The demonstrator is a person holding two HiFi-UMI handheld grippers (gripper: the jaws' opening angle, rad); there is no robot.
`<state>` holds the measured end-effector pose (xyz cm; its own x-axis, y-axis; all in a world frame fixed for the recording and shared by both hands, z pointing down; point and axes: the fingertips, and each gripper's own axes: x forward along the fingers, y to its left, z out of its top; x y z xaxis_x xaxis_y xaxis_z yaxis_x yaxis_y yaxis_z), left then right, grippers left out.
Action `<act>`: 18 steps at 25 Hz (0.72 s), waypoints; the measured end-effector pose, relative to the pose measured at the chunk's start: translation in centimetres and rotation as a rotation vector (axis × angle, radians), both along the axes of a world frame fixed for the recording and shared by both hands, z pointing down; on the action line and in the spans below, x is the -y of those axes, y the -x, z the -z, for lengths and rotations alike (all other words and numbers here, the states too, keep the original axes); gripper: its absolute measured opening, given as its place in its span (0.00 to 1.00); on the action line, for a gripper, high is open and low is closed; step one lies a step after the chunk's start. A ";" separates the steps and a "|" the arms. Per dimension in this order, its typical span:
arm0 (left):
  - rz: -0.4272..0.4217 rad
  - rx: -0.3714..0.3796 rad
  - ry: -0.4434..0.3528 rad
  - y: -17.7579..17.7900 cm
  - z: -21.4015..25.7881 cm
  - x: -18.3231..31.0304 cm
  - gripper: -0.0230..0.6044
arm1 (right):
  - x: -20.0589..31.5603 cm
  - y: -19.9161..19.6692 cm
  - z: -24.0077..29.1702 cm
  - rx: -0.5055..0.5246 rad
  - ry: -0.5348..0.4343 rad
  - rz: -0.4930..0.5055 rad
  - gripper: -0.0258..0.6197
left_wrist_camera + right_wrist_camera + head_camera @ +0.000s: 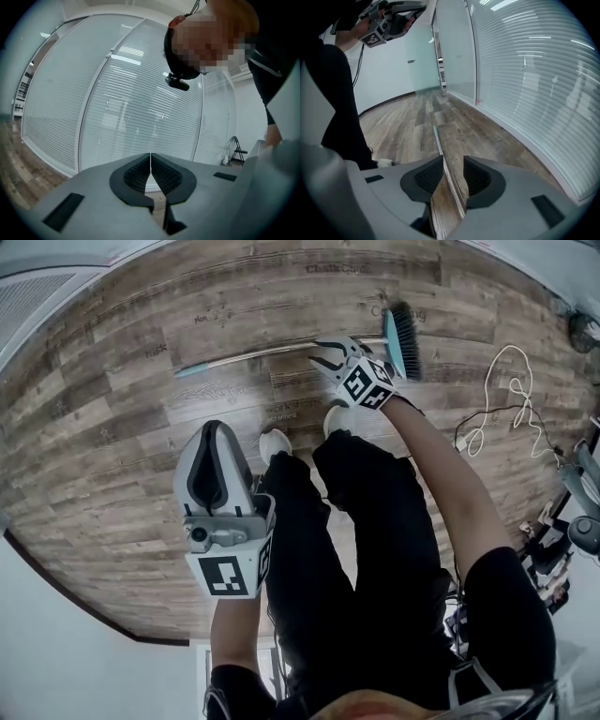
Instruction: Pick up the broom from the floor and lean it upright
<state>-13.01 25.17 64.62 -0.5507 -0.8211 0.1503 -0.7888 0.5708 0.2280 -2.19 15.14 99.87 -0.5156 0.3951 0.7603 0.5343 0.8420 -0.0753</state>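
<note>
Head view: broom (281, 351) flat, handle (234, 360) leftward; right gripper (325, 354) parted astride it; left gripper (214, 432) closed, empty.

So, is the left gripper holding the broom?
No, the left gripper is shut on nothing, while the broom lies on the floor.

I am reading bare wood floor (112, 399) lying open on both sides of the broom handle (253, 353), while the person's shoes (275, 442) are standing close on its near side, a white cable (515, 383) is trailing right of the brush head (403, 341), and a blind-covered glass wall (525, 70) is bounding the floor.
</note>
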 end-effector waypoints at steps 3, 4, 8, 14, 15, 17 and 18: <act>-0.017 0.034 0.020 1.4 -2.8 0.6 0.07 | 0.0 -0.8 -5.6 -0.046 -0.016 0.062 0.23; -0.013 0.044 0.033 1.9 -3.7 0.7 0.07 | 0.2 -0.7 -7.2 -0.054 -0.021 0.075 0.23; -0.023 0.022 0.077 2.2 -6.5 0.6 0.07 | -0.5 -1.3 -12.6 -0.094 -0.068 0.156 0.23; -0.026 -0.015 0.056 3.4 -8.2 -1.3 0.07 | -1.0 -2.7 -18.2 -0.169 -0.135 0.308 0.23; -0.022 -0.046 0.048 3.4 -8.8 -1.4 0.07 | -1.0 -3.0 -19.1 -0.185 -0.151 0.330 0.23; -0.031 -0.074 0.040 3.2 -9.4 -1.1 0.07 | -0.8 -3.6 -20.6 -0.213 -0.182 0.353 0.23; -0.046 -0.064 0.042 2.9 -9.3 -0.9 0.07 | -0.8 -3.8 -21.1 -0.224 -0.192 0.357 0.23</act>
<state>-15.92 26.12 73.95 -0.5004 -0.8377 0.2186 -0.7992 0.5441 0.2556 1.61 15.91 120.92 -0.1875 0.3597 0.9140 0.7818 0.6180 -0.0829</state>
